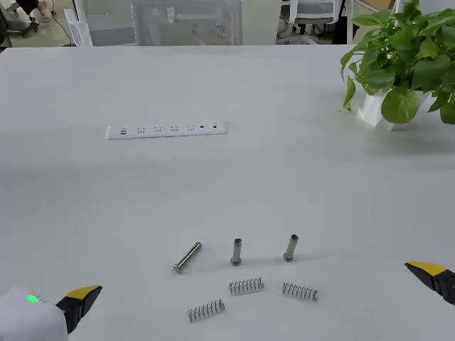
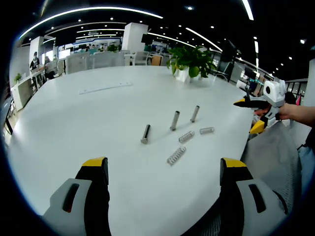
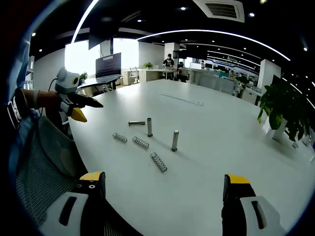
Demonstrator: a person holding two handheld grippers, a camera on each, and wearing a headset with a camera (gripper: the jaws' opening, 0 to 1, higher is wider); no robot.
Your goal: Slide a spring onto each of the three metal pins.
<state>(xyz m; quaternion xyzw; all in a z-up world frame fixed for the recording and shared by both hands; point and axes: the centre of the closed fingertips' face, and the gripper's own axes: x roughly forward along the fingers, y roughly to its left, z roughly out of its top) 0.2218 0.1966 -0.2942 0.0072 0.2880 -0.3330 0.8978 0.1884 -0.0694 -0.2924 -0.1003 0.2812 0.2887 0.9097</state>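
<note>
jaws spread wide and empty on both the left gripper point(image 2: 162, 164) and the right gripper point(image 3: 165, 177), held at the near edge of the desk point(image 1: 284, 170). between them sit three pins in a row — left pin point(image 1: 187, 256) lying flat, middle pin point(image 1: 236, 251) and right pin point(image 1: 290, 247) upright — with three springs point(image 1: 246, 285) lying loose just nearer. power strip point(image 1: 167, 130) far left, potted plant point(image 1: 402, 64) far right.

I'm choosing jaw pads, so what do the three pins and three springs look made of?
The pins look like polished metal, likely steel: silvery, with bright highlights along the shafts. The springs look like thin bare metal wire, duller grey, wound in open coils; the alloy cannot be told.
</note>
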